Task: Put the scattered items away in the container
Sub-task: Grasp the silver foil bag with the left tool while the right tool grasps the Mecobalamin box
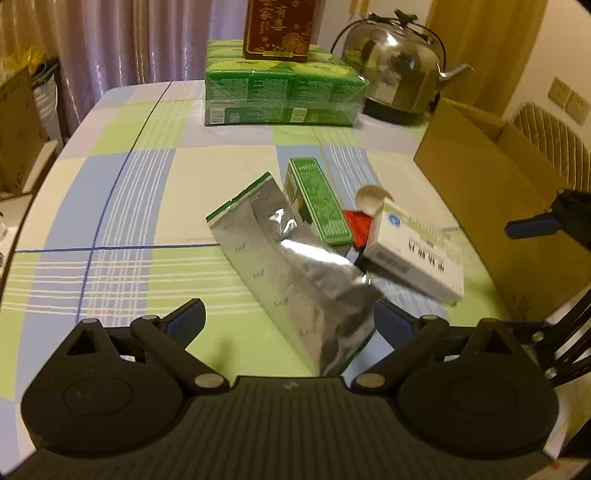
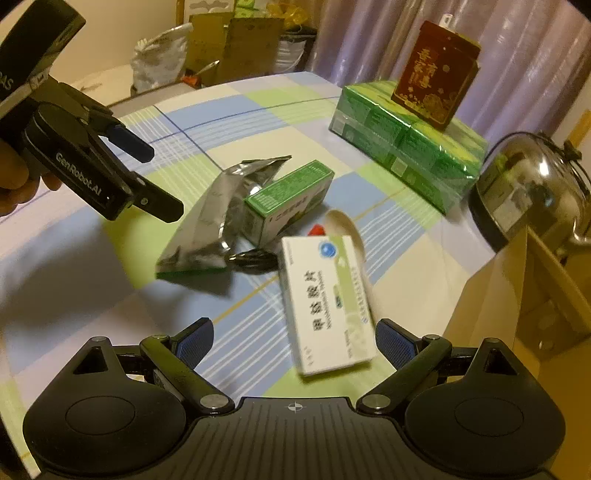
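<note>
My left gripper (image 1: 290, 323) is open; a silver foil pouch (image 1: 295, 266) lies on the checked tablecloth in line with its fingers. In the right wrist view this gripper (image 2: 162, 181) hovers up and left of the pouch (image 2: 210, 221), apart from it. A green carton (image 1: 317, 201) leans against the pouch. My right gripper (image 2: 295, 339) is open, with a white medicine box (image 2: 325, 299) lying between and just ahead of its fingertips. A white spoon (image 2: 347, 229), a small red item (image 2: 317, 230) and a black loop (image 2: 255, 260) lie among them. The open cardboard box (image 2: 517, 295) stands at the right.
At the table's far end, a stack of green tissue packs (image 1: 280, 92) carries a dark red box (image 1: 277, 29). Beside it stands a steel kettle (image 1: 399, 70). A chair back (image 1: 554, 136) rises behind the cardboard box (image 1: 480, 192). Cartons and bags (image 2: 229, 44) stand beyond the table.
</note>
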Tool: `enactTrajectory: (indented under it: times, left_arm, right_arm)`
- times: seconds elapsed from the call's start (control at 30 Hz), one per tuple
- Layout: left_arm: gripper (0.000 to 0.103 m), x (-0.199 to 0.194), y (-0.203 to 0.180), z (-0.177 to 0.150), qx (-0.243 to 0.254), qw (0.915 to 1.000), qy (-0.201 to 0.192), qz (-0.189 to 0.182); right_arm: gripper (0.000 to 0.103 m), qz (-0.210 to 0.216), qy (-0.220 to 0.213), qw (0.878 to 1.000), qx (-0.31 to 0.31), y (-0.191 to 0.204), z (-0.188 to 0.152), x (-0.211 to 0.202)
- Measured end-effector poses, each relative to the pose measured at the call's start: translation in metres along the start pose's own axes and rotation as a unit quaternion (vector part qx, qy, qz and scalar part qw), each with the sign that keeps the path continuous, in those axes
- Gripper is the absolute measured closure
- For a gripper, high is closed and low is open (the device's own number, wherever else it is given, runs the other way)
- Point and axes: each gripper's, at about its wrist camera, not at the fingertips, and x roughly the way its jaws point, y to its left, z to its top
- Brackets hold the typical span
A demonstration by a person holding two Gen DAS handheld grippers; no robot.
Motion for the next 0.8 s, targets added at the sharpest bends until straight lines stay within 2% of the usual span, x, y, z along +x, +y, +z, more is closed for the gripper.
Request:
enactTrajectory:
  times: [0.17, 0.3, 0.53, 0.8]
  left_arm:
    - [0.007, 0.014, 0.002, 0.011, -0.019, 0.9998, 0.003, -0.004]
    - [0.008, 0.028, 0.002, 0.017, -0.023, 0.9995, 0.018, -0.007]
    - [0.008, 0.046, 0.013, 0.028, -0.065, 0.9970, 0.037, -0.019]
    - [0.011, 0.064, 0.017, 0.031, -0.075, 0.9950, 0.054, -0.037]
  right_arm:
    - [0.011, 0.004, 0.017, 1.000, -0.013, -0.010, 0.011, 0.020]
    - [0.011, 0.024, 0.041, 0.998, -0.034, -0.019, 0.017, 0.036]
    - [0.011, 0.039, 0.080, 0.995, -0.053, -0.034, 0.027, 0.063]
    - [0.011, 0.046, 0.097, 0.992, -0.064, -0.038, 0.033, 0.082]
